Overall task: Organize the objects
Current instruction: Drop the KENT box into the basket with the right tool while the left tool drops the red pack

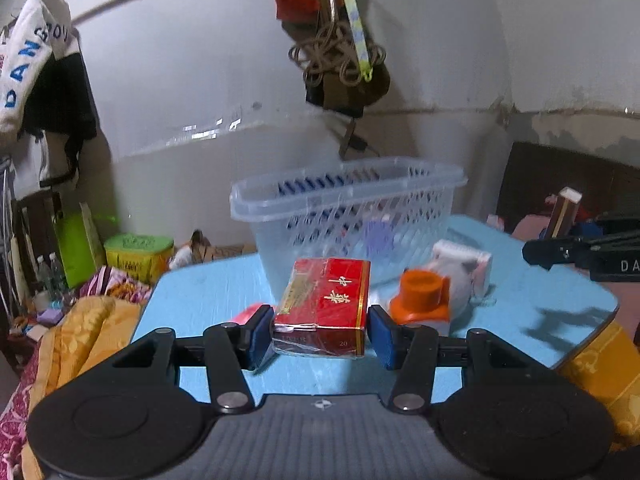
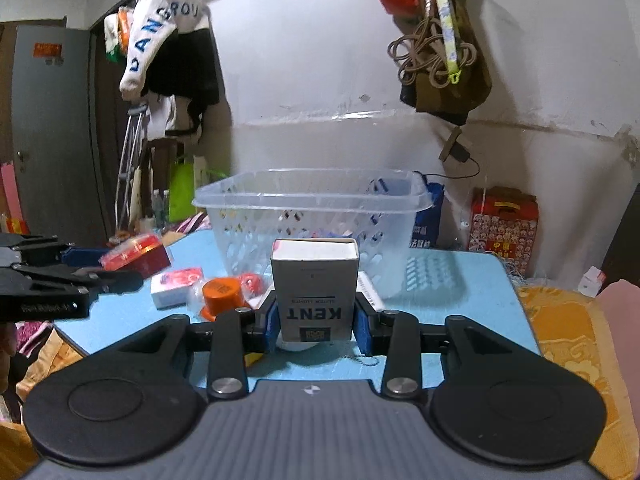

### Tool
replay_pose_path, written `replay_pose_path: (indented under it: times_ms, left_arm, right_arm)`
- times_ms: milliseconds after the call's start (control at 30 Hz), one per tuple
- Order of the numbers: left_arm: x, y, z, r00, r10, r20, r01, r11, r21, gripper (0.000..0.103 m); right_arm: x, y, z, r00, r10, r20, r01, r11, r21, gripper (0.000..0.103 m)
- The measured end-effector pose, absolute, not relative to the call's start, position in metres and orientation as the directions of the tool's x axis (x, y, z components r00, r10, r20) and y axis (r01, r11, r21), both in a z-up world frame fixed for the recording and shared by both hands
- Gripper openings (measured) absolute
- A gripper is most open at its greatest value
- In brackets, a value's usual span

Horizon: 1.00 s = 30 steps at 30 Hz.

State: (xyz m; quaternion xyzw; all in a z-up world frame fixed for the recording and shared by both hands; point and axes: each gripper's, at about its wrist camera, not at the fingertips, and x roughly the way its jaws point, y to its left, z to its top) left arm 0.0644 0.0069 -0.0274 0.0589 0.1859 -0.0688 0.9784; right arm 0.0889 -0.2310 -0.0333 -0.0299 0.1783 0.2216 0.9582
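The left gripper (image 1: 320, 334) clamps a red cigarette pack (image 1: 325, 308) between its 2 blue pads, lifted above the blue table (image 1: 200, 292); the right gripper (image 2: 314, 322) grips a grey KENT pack (image 2: 314, 292) upright, its open top facing the clear plastic basket (image 2: 304, 200) just behind; an orange cap (image 1: 420, 296) lies on the table near the basket.
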Motion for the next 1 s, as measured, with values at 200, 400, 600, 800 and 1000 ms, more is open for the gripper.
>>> replay_pose_path:
  times_ms: [200,400,600,800,1000]
  left_arm:
    - [0.070,0.001,-0.008,0.934,-0.150,-0.323,0.171,0.984,0.039,0.055]
    - [0.079,-0.007,-0.004,0.931,-0.189,-0.313,0.206,0.978,0.022,0.055]
    - [0.088,-0.002,0.005,0.942,-0.185,-0.279,0.184,0.982,-0.030,0.055]
    - [0.111,-0.003,0.026,0.943,-0.231,-0.241,0.216,0.972,-0.089,0.055]
    - [0.169,-0.015,0.063,0.923,-0.258,-0.287,0.227,0.964,-0.137,0.055]
  right_arm:
    - [0.095,-0.240,-0.026,0.853,0.414,-0.319,-0.432,0.902,0.017,0.040]
    - [0.105,-0.240,-0.030,0.838,0.420,-0.348,-0.437,0.899,0.035,0.040]
    - [0.114,-0.234,-0.026,0.841,0.415,-0.347,-0.438,0.899,0.014,0.040]
    - [0.149,-0.231,0.006,0.838,0.447,-0.313,-0.447,0.891,0.075,0.040]
    - [0.212,-0.208,0.046,0.829,0.445,-0.339,-0.480,0.877,-0.023,0.040]
